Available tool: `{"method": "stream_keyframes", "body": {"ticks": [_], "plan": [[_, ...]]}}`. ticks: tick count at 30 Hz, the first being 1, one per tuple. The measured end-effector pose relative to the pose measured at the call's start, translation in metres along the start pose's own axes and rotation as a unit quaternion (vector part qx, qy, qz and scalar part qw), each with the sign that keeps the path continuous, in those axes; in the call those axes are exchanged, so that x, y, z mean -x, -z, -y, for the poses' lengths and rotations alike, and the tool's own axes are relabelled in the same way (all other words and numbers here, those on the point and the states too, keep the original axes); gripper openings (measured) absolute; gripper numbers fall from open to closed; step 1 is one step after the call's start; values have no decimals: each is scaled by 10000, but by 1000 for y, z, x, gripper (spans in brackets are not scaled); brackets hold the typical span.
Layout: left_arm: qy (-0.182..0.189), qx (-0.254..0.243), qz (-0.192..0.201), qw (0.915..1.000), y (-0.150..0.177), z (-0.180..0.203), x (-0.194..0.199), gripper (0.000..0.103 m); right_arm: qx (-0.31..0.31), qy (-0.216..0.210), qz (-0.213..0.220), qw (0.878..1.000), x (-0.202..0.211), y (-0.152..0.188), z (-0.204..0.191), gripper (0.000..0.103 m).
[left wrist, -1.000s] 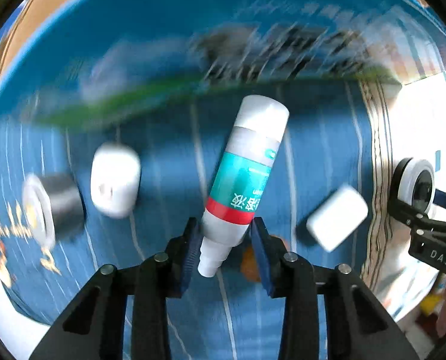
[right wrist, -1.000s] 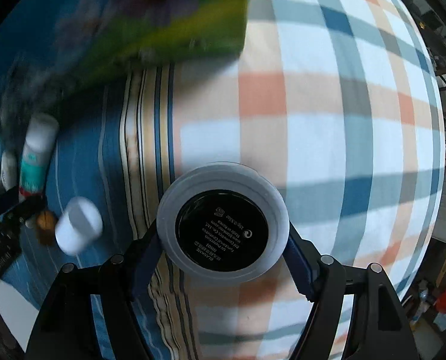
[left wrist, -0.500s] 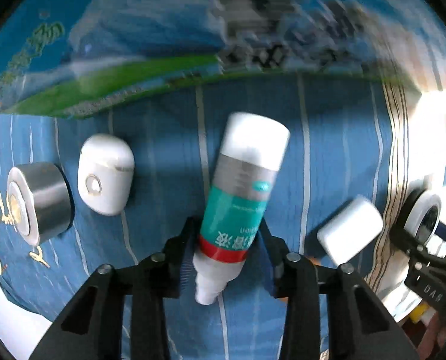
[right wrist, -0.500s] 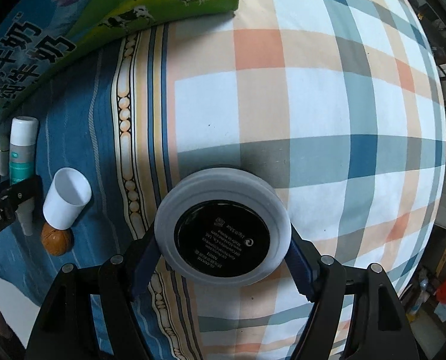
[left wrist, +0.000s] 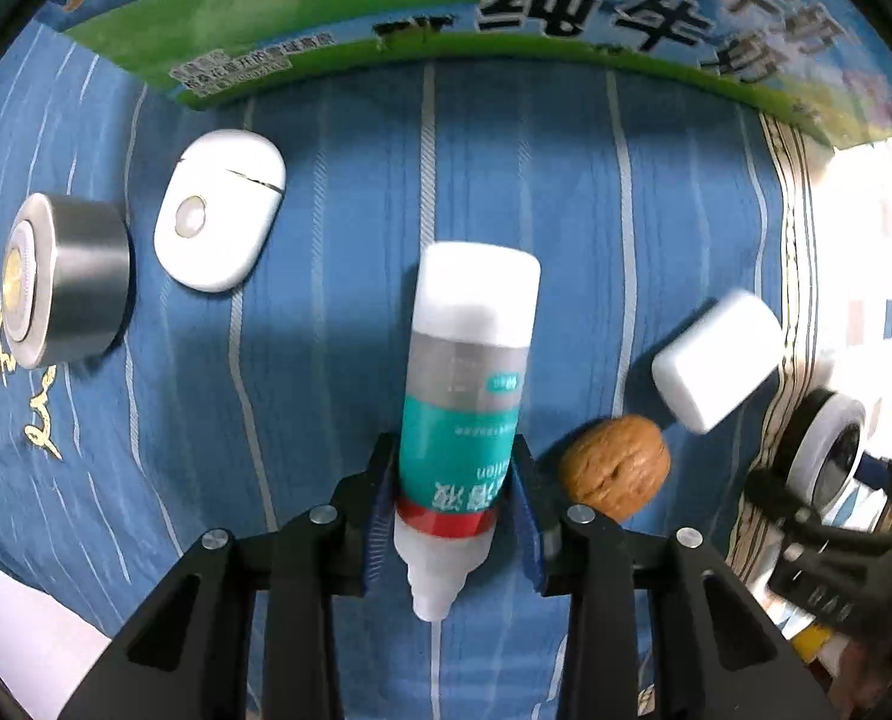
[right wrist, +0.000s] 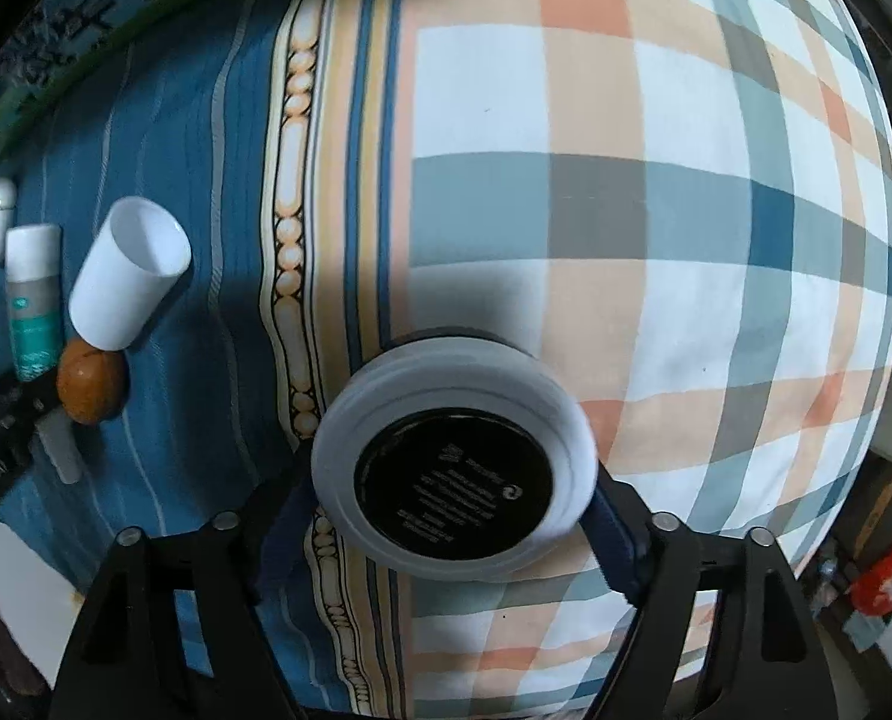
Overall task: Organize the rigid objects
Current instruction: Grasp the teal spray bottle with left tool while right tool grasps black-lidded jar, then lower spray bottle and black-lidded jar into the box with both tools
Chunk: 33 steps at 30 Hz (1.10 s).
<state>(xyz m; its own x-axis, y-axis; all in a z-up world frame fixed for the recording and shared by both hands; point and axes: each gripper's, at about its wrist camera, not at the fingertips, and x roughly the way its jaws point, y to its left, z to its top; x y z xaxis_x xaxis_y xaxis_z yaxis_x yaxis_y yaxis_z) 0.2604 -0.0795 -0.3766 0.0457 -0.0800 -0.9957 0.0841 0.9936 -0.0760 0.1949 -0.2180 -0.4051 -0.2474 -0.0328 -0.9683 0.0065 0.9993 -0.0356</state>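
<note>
Bottle (left wrist: 466, 384) clamped in left tool (left wrist: 454, 516).

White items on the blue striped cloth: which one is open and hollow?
The white plastic cup lying on its side beside the brown walnut; its open mouth shows. The white oval earbud case is shut, and the white-capped teal bottle is capped.

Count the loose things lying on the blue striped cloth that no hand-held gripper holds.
4: grey metal cylinder at far left, white oval case beside it, brown walnut right of the held bottle, white plastic cup touching the walnut. More may lie hidden outside view.
</note>
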Motion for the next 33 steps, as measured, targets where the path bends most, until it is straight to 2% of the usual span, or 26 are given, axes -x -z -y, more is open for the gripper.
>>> {"method": "stream_keyframes", "body": {"ticks": [2,4,5,8,13,14,19,21,24,27,33], "plan": [[-74,-4,42,10000,0,5,4,31,9,3,45,10000,-1,2,-5,86],[-137,-54,98,9998,23,3,2,31,57,7,111,9999,3,4,-4,81],[-123,-67,98,9999,20,6,2,30,86,44,138,9999,5,6,-5,77],[111,117,191,9997,29,14,26,30,169,119,227,9995,10,12,-6,77],[335,126,516,9980,39,26,65,30,166,-130,390,9990,21,24,-6,77],[323,179,378,9986,40,28,70,30,167,-201,432,9987,25,26,-7,77],[492,190,410,9978,41,42,104,30,173,-451,636,9968,55,34,-15,77],[458,315,51,9984,42,42,113,30,205,-556,748,9954,71,35,-19,77],[469,298,117,9984,41,45,125,30,277,-611,904,9936,93,41,-33,77],[495,382,-20,9980,48,37,129,30,307,-681,1026,9919,110,43,-38,77],[606,387,248,9971,48,23,152,29,325,-814,1255,9882,121,35,-18,77]]}}
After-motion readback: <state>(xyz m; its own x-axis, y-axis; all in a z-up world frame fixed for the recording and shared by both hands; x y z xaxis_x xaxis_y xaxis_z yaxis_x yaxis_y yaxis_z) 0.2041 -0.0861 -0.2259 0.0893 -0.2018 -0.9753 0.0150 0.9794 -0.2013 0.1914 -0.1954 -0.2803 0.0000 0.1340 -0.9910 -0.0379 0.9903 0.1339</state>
